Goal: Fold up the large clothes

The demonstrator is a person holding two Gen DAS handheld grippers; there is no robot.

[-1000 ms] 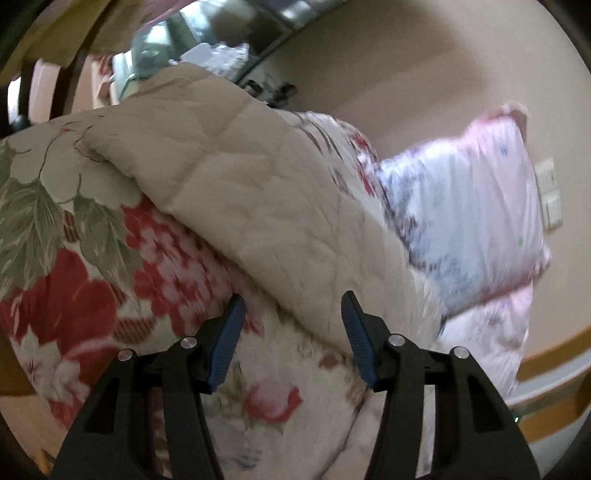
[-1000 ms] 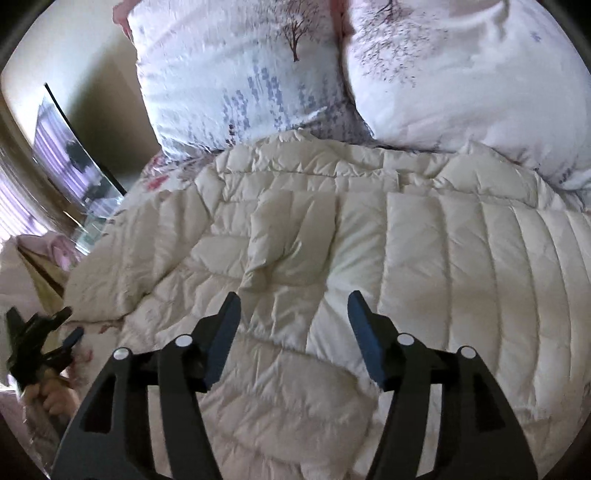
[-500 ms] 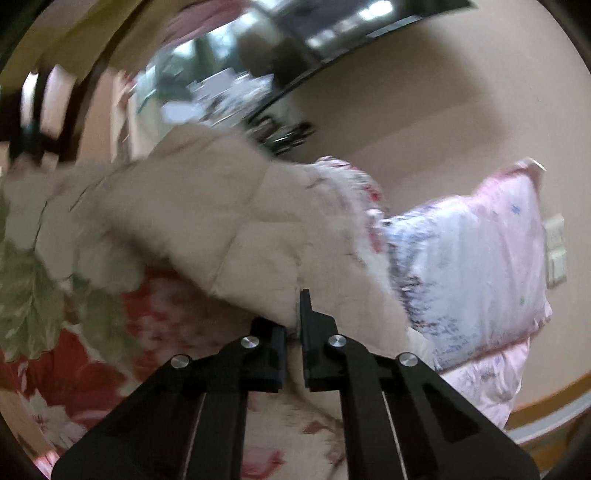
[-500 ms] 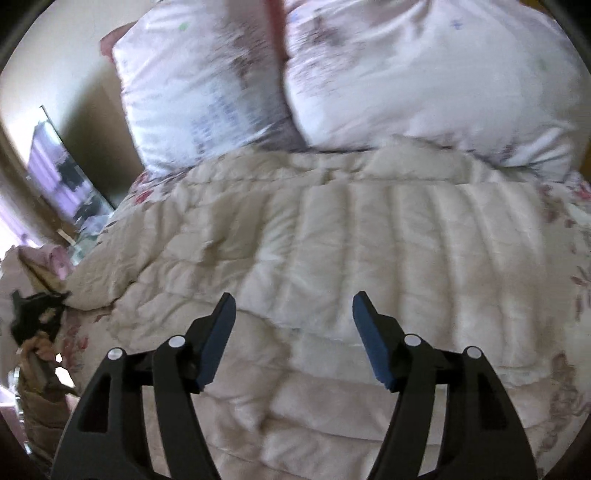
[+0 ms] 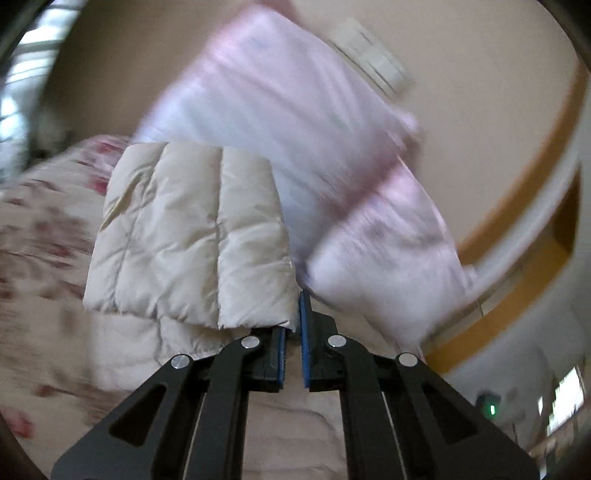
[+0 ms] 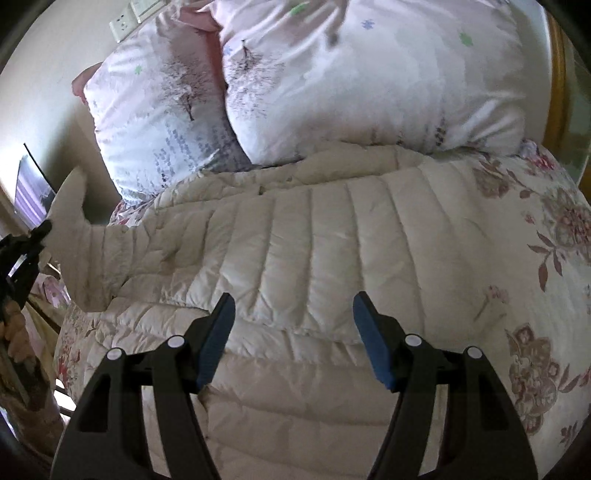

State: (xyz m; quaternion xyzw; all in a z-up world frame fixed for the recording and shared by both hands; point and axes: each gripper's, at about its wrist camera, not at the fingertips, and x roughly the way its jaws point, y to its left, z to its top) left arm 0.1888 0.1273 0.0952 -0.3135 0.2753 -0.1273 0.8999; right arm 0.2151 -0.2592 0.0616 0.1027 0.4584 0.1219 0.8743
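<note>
Your left gripper [image 5: 293, 332] is clamped tight on the edge of the cream quilted down jacket [image 6: 314, 266]: the blue pads meet on a thin fold of fabric, and a flap of the jacket, most likely a sleeve [image 5: 192, 236], stands up and away from the jaws, its stitched channels sharp while everything behind it is smeared. From your right wrist view that same flap rises at the far left, with your left gripper [image 6: 22, 254] small and dark beside it and your hand [image 6: 16, 332] on its handle.

Your right gripper [image 6: 293, 332] hangs over the middle of the jacket with its jaws well apart; the pads touch nothing and only the quilted surface shows between them.

The jacket lies spread across the floral bedspread [image 6: 546, 258], its upper edge tucked against two pale pink pillows [image 6: 369, 81] printed with small trees and coloured shapes. The pillows [image 5: 295, 122] fill the background of your left view too, blurred. A white wall socket plate [image 6: 123, 22] sits on the wall above the pillows, and a wooden bed frame [image 6: 557, 92] shows at the right edge.

No brand, label or legible writing shows on the jacket, the bedding or the wall plate.
</note>
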